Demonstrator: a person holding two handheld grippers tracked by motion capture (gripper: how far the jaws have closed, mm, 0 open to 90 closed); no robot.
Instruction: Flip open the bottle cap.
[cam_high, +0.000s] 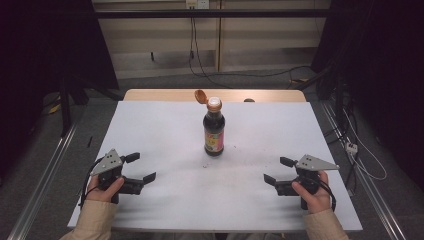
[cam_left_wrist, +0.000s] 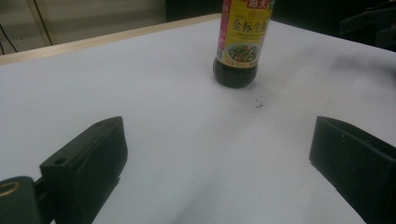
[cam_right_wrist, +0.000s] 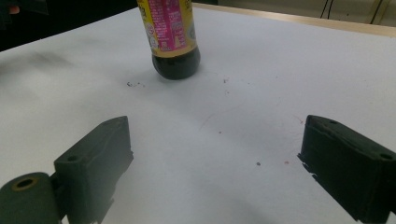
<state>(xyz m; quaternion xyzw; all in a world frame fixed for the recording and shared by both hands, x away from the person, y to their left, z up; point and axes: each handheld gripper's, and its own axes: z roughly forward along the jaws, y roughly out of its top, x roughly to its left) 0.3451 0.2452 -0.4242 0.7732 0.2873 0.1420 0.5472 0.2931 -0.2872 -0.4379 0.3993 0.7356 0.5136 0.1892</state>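
Overhead, a dark sauce bottle (cam_high: 214, 127) stands upright mid-table (cam_high: 150, 130), its orange flip cap (cam_high: 201, 96) open, well apart from the left gripper (cam_high: 141, 167) and right gripper (cam_high: 278, 171). Both gripper views show the jaws spread wide and empty, the bottle beyond them.

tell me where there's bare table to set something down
Bare sheet lies both sides of the soy sauce bottle, and in front between left gripper and right gripper. Nowhere is crowded.
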